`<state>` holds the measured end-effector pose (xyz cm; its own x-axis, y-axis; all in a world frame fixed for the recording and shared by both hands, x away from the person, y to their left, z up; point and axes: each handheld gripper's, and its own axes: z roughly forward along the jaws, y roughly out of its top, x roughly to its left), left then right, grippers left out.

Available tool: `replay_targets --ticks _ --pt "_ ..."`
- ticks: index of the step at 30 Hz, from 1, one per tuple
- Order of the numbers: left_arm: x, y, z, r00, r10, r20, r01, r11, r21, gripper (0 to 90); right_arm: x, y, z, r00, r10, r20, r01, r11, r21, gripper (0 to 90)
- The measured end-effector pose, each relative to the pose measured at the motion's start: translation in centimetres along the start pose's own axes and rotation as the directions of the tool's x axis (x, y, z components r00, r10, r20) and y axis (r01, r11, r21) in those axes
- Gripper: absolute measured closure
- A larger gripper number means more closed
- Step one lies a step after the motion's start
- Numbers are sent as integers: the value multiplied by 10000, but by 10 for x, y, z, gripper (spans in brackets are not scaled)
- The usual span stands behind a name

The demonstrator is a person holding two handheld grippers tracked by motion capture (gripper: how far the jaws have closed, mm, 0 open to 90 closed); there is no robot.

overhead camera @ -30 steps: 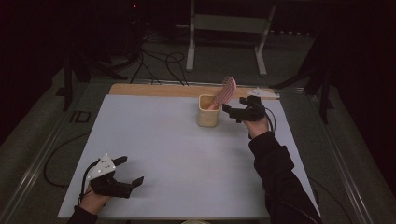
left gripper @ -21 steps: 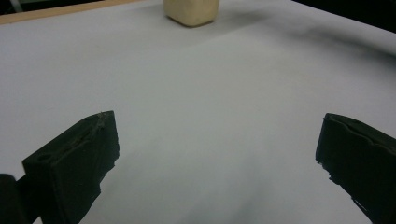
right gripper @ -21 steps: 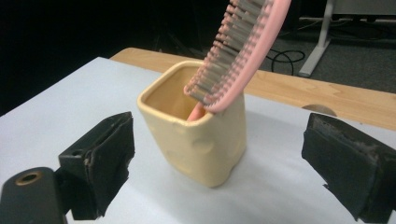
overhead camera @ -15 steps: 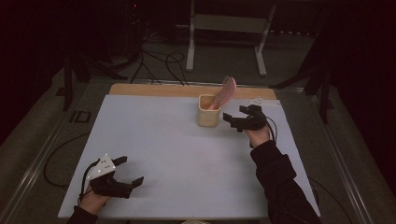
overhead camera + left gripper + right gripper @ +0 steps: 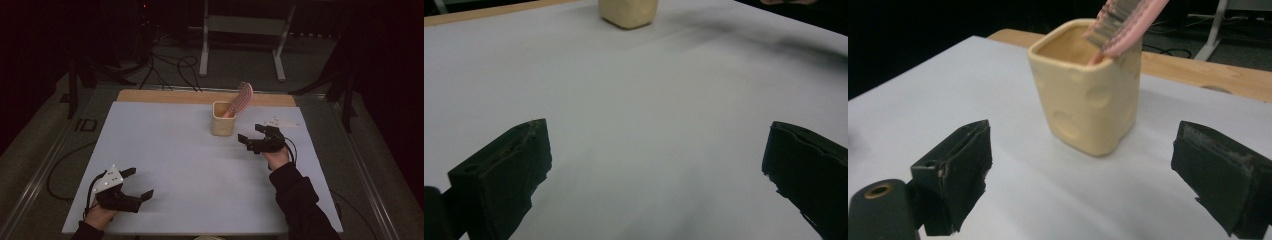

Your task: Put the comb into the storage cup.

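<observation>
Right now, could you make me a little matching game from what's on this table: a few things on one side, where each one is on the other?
Things:
1. cup
2. pink brush
3. left gripper
4. right gripper

Places:
A. near corner of the table
B. leaning out of the cup
C. far middle of the white table
D. open just beside the cup

Pairs: 1-C, 2-B, 3-A, 4-D

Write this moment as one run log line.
left hand-held gripper: open, empty | right hand-held gripper: open, beside cup | pink brush: in cup
</observation>
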<state>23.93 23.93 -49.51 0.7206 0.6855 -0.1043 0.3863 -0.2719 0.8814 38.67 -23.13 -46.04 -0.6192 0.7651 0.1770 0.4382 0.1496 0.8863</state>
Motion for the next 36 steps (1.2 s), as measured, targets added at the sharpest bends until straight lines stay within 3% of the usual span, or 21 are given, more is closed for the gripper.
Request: replay_targets --ticks 14,22,27,36 --pt "0 0 0 10000 35 -8 -35 10000 11 1 7 -31 -12 9990 -84 -438 92 9998 165 90" --pt "0 1 0 10000 26 12 -26 10000 9 1 12 -48 -25 9976 -390 -572 409 9987 319 90" --pt "0 1 0 10000 39 15 -39 10000 9 1 15 -54 -32 9961 -631 -619 655 9971 379 90" --pt "-1 0 -1 10000 21 14 -21 10000 1 1 20 -66 -46 9947 -657 -787 690 9968 397 90"
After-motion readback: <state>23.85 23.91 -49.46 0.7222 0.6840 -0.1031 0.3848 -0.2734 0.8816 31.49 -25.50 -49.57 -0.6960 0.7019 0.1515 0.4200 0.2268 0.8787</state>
